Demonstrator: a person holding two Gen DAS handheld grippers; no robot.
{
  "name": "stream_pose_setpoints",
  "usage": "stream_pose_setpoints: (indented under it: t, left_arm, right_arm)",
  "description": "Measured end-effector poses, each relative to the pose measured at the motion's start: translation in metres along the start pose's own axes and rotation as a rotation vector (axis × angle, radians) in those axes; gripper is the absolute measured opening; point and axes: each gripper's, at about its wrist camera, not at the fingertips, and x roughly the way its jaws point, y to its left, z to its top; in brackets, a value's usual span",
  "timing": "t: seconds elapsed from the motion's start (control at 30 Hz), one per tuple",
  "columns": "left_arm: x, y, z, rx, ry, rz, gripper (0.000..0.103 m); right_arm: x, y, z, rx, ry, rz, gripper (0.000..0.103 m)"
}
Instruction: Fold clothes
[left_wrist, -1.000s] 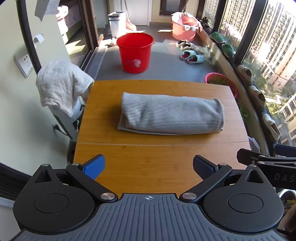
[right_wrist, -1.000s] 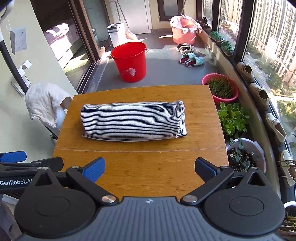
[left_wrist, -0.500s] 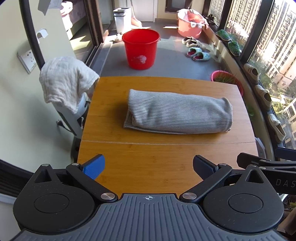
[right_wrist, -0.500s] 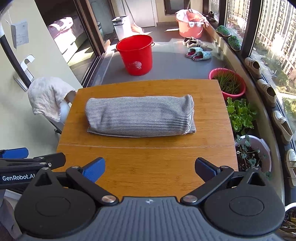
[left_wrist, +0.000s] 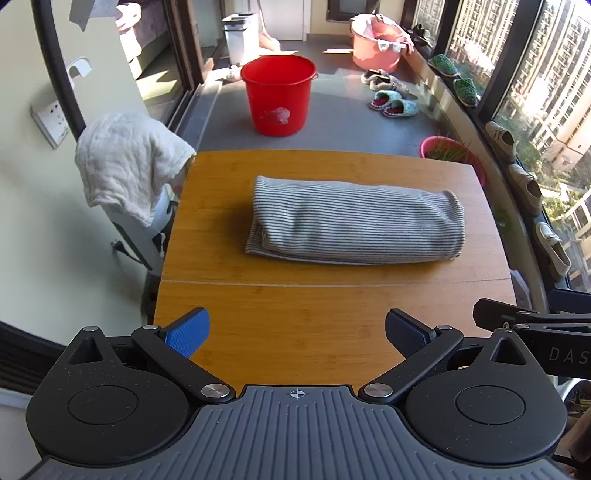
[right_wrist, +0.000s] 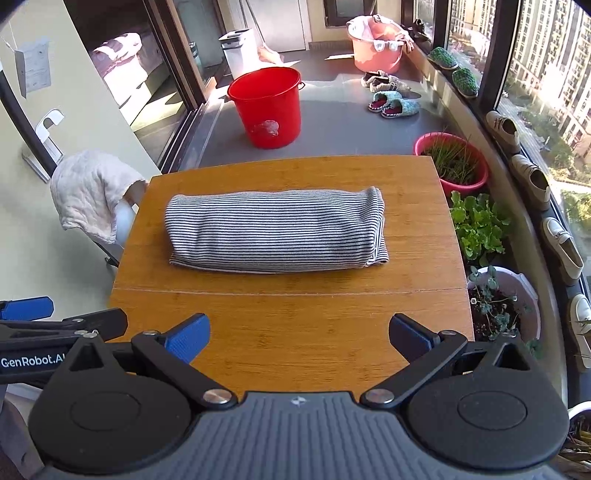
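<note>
Left hand-held gripper (left_wrist: 297, 334) and right hand-held gripper (right_wrist: 299, 334), jaws spread wide, nothing between.

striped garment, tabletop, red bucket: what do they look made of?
Striped garment: soft knit fabric, probably cotton jersey; fine dark stripes on grey-white, matte, rounded folds.
Tabletop: looks like bamboo or a bamboo-look laminate; fine parallel grain, orange-brown, slight satin sheen, one seam line across it.
Red bucket: likely moulded plastic; uniform glossy red, thin rolled rim, a whitish scuff or worn label on its side.
</note>
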Motion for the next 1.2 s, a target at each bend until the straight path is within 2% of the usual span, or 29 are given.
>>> stream_pose_setpoints:
  t: [0.13, 0.87, 1.2]
  left_arm:
    - [0.0002, -0.0023, 0.0014, 0.015, 0.005, 0.016, 0.103]
    - [0.0060, 0.0047, -0.0017, -0.023, 0.037, -0.018, 0.103]
    - [0.0086, 0.0005, 0.0013, -0.005, 0.043, -0.030, 0.103]
  right_arm:
    - [0.0002, -0.0012, -0.0003, 0.003, 0.004, 0.000, 0.103]
    - [0.0039, 0.0001, 0.0016, 0.015, 0.014, 0.001, 0.103]
    - [0.0058, -0.0015, 0.0001, 0.027, 0.015, -0.006, 0.103]
